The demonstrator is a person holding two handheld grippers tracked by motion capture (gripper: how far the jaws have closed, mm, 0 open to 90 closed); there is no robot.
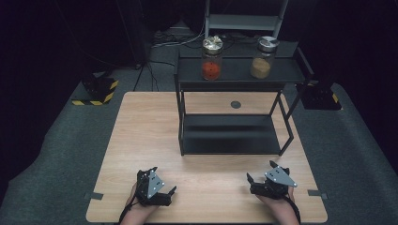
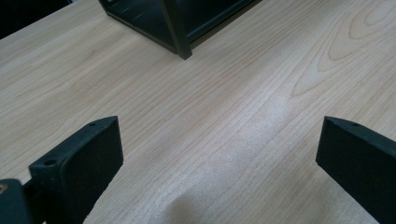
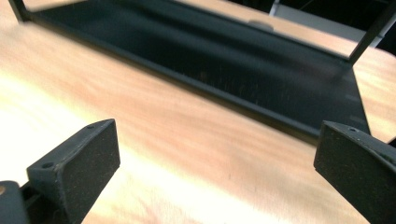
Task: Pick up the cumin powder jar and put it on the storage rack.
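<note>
A black two-tier metal shelf (image 1: pixel 234 75) stands at the back middle of the wooden table (image 1: pixel 141 136). On its top tier stand a glass jar with red contents (image 1: pixel 211 58) and a glass jar with tan contents (image 1: pixel 264 57), both with metal lids. My left gripper (image 1: pixel 171 190) rests open near the table's front left, jaws wide apart over bare wood (image 2: pixel 219 154). At the front right my right gripper (image 1: pixel 253 180) is open too, facing the shelf's lower tier (image 3: pixel 224 60). Nothing lies between either pair of jaws.
A small round dark cap (image 1: pixel 235 104) sits in the table behind the shelf. Black-and-yellow striped blocks (image 1: pixel 96 91) lie on the grey floor at the left, a dark block (image 1: pixel 319 96) at the right. Tape marks (image 1: pixel 315 192) sit at the front corners.
</note>
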